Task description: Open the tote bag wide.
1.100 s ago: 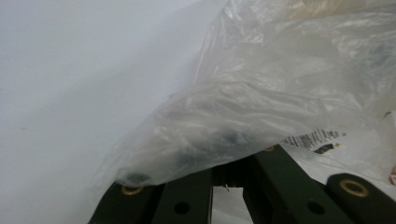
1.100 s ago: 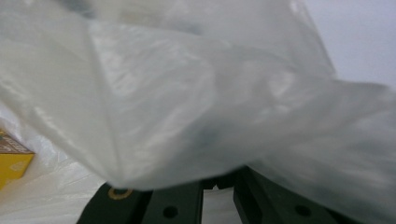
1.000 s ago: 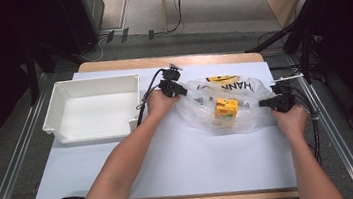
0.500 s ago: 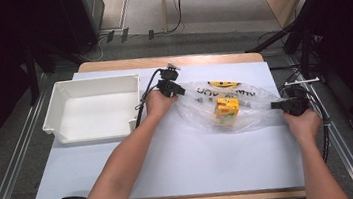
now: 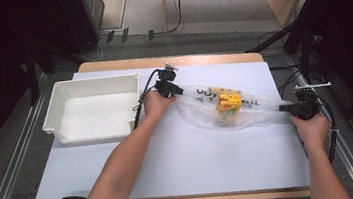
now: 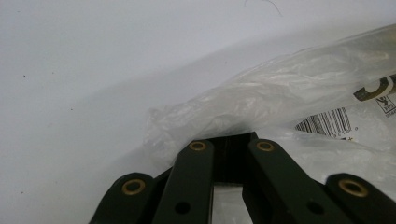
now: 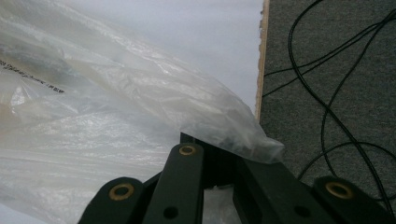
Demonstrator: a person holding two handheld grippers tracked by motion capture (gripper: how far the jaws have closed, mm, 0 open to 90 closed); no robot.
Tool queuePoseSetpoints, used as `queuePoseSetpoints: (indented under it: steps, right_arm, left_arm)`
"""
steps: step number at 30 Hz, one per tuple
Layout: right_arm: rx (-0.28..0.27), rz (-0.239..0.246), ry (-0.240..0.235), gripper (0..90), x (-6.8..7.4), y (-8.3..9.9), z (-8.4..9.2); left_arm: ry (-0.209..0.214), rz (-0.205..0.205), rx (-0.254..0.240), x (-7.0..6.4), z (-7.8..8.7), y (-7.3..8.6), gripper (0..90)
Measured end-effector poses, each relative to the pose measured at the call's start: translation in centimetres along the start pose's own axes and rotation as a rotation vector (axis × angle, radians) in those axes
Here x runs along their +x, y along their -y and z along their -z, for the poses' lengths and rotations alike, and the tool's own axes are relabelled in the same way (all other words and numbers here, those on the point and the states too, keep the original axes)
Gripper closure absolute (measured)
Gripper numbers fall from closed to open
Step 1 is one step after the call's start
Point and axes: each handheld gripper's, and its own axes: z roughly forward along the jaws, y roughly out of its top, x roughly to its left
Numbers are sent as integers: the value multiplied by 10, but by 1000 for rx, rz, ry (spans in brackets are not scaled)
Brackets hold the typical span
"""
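Note:
A clear plastic bag (image 5: pixel 259 115) with black printing lies stretched across the white table top, a yellow box (image 5: pixel 228 101) inside it. My left gripper (image 5: pixel 179 91) is shut on the bag's left end; the film (image 6: pixel 219 112) bunches over its closed jaws. My right gripper (image 5: pixel 284 109) is shut on the bag's right end near the table's right edge, the plastic (image 7: pixel 196 107) draped over its jaws. A barcode label (image 6: pixel 327 123) shows through the film.
A white empty bin (image 5: pixel 92 109) stands at the table's left. Black cables (image 7: pixel 336 93) lie on the grey carpet beyond the table's edge (image 7: pixel 260 60). The near half of the white table (image 5: pixel 197 162) is bare.
My right gripper has pulled the bag's right end further right, toward the table edge, stretching the bag flatter. The left gripper has stayed where it was.

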Motion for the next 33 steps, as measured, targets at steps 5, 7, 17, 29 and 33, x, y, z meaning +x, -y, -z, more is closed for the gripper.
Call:
queuePoseSetpoints:
  steps: [5,7,17,29,33]
  right_arm:
    - [1,-1,3,900,-4,4,4]
    - [4,4,3,900,-5,5,4]
    - [13,18,20,900,1,3,6]
    - [-37,153,-68,900,48,-15,29]
    - [-48,190,-91,900,60,-20,34]
  left_arm:
    - [-21,-19,13,-2,2,1,900]
    - [-23,-17,17,-2,2,0,900]
    - [-5,34,34,-1,5,-3,900]
    - [86,-81,-52,-19,50,-11,900]
    - [96,-98,-50,-22,59,-14,900]
